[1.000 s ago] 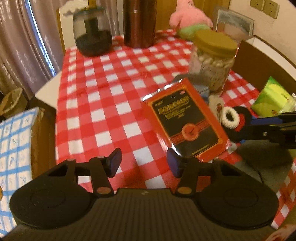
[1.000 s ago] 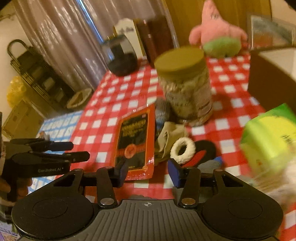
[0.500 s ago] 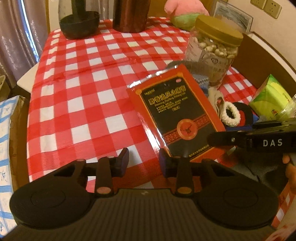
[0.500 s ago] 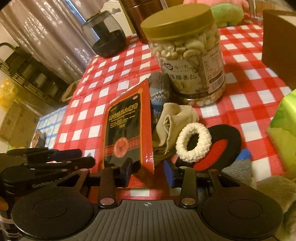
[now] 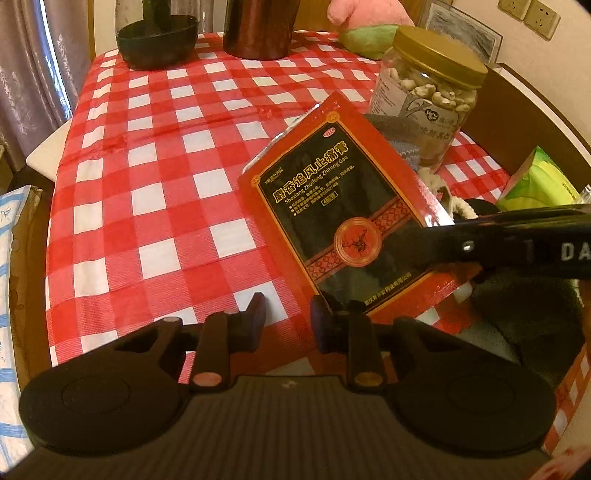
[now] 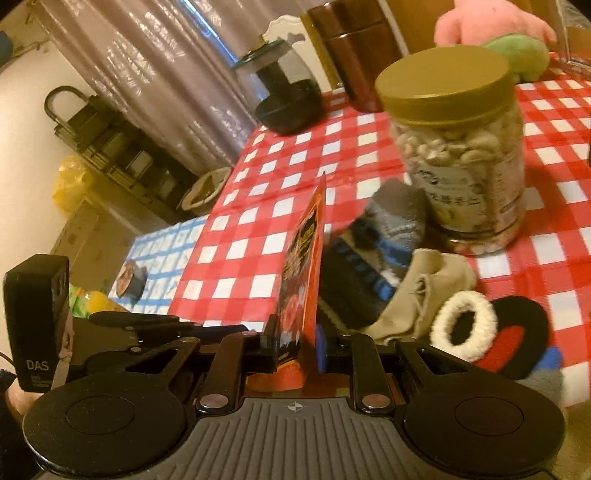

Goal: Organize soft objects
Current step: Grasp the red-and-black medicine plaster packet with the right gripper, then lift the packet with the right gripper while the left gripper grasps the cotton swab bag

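A red and black flat packet (image 5: 343, 206) is tilted up off the checked table, its right edge pinched by my right gripper (image 6: 295, 347), which is shut on it; in the right wrist view the packet (image 6: 306, 273) stands edge-on between the jaws. My left gripper (image 5: 288, 317) is open and empty, just in front of the packet's near corner. Under and beside the packet lie soft things: a grey and blue sock (image 6: 391, 225), a beige cloth (image 6: 417, 291), a white scrunchie (image 6: 461, 325) and a black and red pad (image 6: 517, 336).
A nut jar with a gold lid (image 6: 458, 155) stands behind the soft pile. A pink plush (image 5: 365, 26), a brown canister (image 5: 258, 26) and a dark pot (image 5: 155, 33) stand at the table's far edge. A green tissue pack (image 5: 539, 184) is at right.
My right gripper closed on the packet's edge and tipped it up off the table. My left gripper came closer to the packet's near corner and narrowed a little.
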